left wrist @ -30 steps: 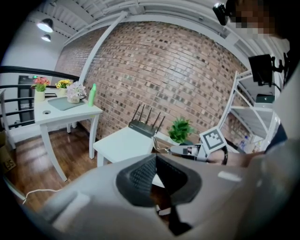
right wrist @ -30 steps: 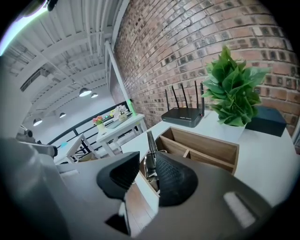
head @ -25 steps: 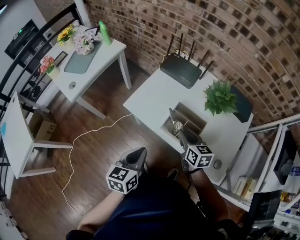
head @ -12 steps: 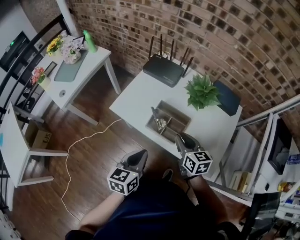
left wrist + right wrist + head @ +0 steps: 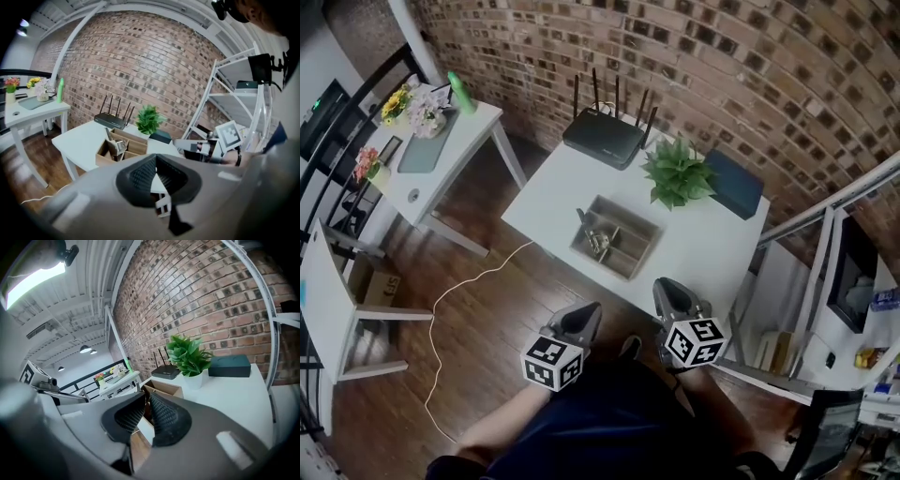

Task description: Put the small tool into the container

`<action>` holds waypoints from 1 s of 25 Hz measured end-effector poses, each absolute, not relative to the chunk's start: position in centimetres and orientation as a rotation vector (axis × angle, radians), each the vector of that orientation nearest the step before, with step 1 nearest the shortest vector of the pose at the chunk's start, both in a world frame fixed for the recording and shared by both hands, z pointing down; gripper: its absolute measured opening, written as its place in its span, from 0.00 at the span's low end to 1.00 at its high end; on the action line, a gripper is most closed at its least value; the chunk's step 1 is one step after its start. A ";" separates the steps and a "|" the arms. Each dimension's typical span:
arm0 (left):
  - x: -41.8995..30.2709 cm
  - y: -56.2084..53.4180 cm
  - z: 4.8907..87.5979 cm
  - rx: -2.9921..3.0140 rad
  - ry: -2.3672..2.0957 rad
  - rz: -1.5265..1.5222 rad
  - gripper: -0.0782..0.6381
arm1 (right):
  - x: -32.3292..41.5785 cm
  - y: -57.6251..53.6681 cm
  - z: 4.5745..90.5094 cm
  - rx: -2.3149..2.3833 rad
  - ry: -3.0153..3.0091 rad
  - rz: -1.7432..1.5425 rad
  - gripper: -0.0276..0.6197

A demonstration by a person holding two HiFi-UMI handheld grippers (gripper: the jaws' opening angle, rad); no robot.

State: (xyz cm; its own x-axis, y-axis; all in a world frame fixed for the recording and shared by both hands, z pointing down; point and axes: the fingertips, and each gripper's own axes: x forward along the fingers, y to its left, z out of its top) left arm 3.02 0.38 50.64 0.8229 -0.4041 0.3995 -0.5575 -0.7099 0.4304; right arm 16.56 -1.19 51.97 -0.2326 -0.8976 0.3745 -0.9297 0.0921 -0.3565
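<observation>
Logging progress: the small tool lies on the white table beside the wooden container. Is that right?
No. The small tool sits inside the wooden container, not beside it; the container stands on the white table. The head view shows it.

Router (image 5: pixel 602 141), potted plant (image 5: pixel 677 173), dark box (image 5: pixel 733 185)
</observation>
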 end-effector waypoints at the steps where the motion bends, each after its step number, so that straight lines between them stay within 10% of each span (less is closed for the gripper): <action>1: 3.5 0.7 50.6 2.463 -0.694 0.377 0.12 | 16.7 -0.7 51.7 1.907 -2.284 0.822 0.10; 25: 5.3 2.0 49.3 2.535 -0.602 0.377 0.12 | 15.4 3.8 48.4 1.872 -2.395 0.701 0.06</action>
